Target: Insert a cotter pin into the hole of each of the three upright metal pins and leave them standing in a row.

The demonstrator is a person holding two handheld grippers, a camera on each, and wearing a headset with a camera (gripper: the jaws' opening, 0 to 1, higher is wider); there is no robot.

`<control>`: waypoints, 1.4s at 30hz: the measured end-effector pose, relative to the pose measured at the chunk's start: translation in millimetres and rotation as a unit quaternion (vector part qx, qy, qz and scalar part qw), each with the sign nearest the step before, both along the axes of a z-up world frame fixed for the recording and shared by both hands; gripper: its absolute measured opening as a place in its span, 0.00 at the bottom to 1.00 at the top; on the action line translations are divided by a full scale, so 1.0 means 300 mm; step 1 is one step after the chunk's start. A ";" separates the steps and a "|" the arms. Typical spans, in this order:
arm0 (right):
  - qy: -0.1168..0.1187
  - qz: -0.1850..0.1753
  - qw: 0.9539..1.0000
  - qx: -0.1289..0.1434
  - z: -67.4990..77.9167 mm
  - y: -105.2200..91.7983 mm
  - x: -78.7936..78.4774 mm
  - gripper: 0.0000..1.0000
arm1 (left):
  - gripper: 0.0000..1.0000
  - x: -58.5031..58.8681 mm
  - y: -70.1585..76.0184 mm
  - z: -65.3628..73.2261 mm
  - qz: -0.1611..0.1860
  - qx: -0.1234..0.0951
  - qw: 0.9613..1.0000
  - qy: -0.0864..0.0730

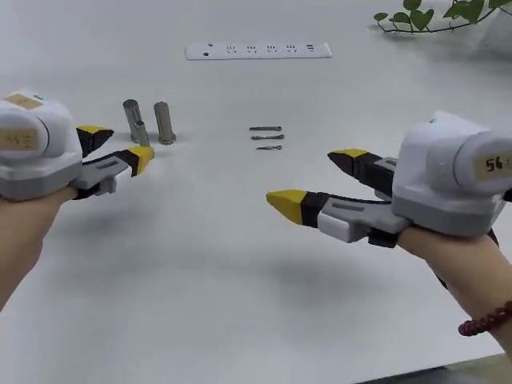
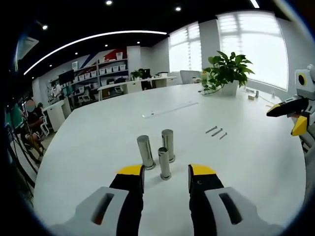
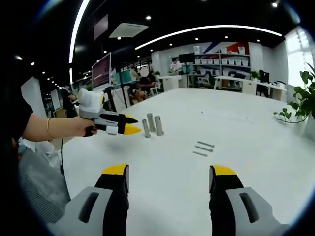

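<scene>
The left tongs (image 1: 120, 146) are held level just above the desk (image 1: 200, 264), jaws parted at a middling gap with nothing between them. The left hand (image 1: 24, 216) grips them from behind, and its forearm comes in from the near left edge. In the right gripper view the same left tongs (image 3: 132, 125) point sideways across the desk, with a thin bracelet (image 3: 49, 129) on the wrist behind them.

Just ahead of the left tongs (image 2: 166, 172), in line with the gap between the jaws, stand the three metal pins (image 2: 164, 163). They are upright in a tight cluster, the shorter one nearest the jaws and two taller ones behind it.

The right tongs (image 1: 316, 178) are spread wide and hold nothing. They point left and forward, raised a little off the desk. The right hand (image 1: 448, 248) holds them from the near right, a red bead bracelet (image 1: 484, 320) on that wrist.

Ahead of the right tongs (image 3: 170, 170), between them and the metal pins (image 3: 151, 122), three cotter pins (image 3: 202, 148) lie flat side by side, apart from one another and well apart from both tongs.

Farther out beyond the cotter pins (image 1: 267, 137), a white power strip (image 1: 258, 50) lies flat. A leafy plant (image 1: 424, 16) sits at the far right corner.
</scene>
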State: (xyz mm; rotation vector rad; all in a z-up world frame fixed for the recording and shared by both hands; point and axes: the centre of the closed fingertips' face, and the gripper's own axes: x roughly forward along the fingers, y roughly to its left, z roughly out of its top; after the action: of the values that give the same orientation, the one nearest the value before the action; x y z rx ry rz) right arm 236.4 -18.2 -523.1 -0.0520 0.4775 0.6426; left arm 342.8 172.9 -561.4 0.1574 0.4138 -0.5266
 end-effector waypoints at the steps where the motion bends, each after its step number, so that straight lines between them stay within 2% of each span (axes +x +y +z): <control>1: 0.002 -0.001 1.000 0.001 -0.005 0.001 0.001 0.63 | 0.32 0.006 -0.002 -0.005 -0.001 0.001 1.000 0.000; 10: 0.011 -0.006 1.000 0.003 -0.028 -0.008 0.019 0.61 | 0.24 0.064 -0.021 -0.037 -0.011 0.002 1.000 -0.001; 12: 0.013 -0.009 1.000 0.004 -0.032 -0.013 0.024 0.60 | 0.22 0.076 -0.028 -0.042 -0.008 -0.013 1.000 0.005; 16: 0.016 -0.015 1.000 0.005 -0.040 -0.020 0.031 0.60 | 0.15 0.089 -0.038 -0.049 -0.010 -0.016 1.000 0.004; 26: 0.027 -0.024 0.999 0.013 -0.062 -0.031 0.034 0.59 | 0.07 0.090 -0.047 -0.073 -0.012 -0.016 1.000 0.014; 31: 0.028 -0.027 0.999 0.018 -0.065 -0.034 0.039 0.58 | 0.06 0.087 -0.051 -0.075 -0.016 -0.008 1.000 0.012; 42: 0.030 -0.035 0.999 0.025 -0.069 -0.039 0.041 0.57 | 0.06 0.087 -0.049 -0.077 -0.019 -0.013 1.000 0.014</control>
State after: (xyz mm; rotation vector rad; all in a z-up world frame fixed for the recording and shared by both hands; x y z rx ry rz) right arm 248.6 -29.9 -543.8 0.0316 0.5177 0.5880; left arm 369.0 158.1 -584.4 0.1323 0.4319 -0.5715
